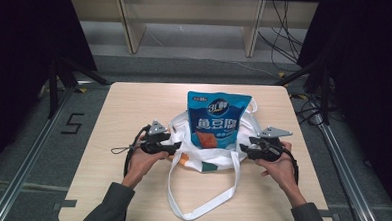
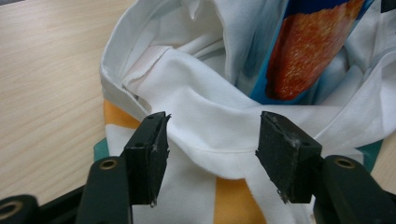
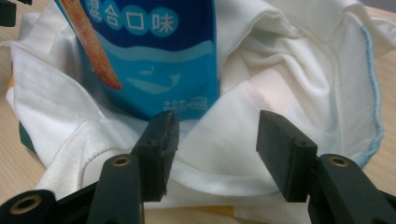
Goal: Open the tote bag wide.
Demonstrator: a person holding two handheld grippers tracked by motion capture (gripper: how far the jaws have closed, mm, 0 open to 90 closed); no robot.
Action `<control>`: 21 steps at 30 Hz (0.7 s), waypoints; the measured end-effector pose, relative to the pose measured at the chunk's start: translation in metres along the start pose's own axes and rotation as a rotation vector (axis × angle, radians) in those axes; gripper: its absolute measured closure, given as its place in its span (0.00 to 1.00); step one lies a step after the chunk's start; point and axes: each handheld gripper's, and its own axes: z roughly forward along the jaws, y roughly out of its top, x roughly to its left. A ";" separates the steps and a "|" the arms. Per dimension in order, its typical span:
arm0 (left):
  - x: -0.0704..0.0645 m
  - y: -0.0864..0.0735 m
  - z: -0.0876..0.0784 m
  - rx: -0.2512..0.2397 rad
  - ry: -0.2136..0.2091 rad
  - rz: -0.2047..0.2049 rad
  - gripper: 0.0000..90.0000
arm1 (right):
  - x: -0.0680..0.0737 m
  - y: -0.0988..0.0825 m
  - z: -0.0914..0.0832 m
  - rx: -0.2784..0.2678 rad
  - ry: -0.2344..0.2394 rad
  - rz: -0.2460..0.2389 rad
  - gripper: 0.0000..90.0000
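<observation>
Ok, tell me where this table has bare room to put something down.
Bare wood lies along the table's far edge beyond the blue snack bag, down its left side outside the left hand-held gripper, and at both near corners flanking the white strap loop. The middle is crowded: the white cloth bag, with the right hand-held gripper at its other side.

Dark grey sleeves (image 1: 111,203), black claws (image 1: 176,147).

One tote bag (image 1: 208,160), one snack pouch (image 1: 215,120)
</observation>
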 end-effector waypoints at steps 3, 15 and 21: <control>-0.002 0.001 -0.001 -0.009 -0.002 -0.027 0.43 | 0.000 0.001 -0.003 0.004 0.001 0.015 0.52; -0.011 0.004 -0.010 -0.006 -0.009 -0.003 0.34 | -0.002 0.004 -0.017 -0.054 -0.019 0.056 0.38; -0.016 0.003 -0.019 0.009 -0.033 0.027 0.33 | 0.005 0.004 -0.022 -0.055 -0.014 0.057 0.36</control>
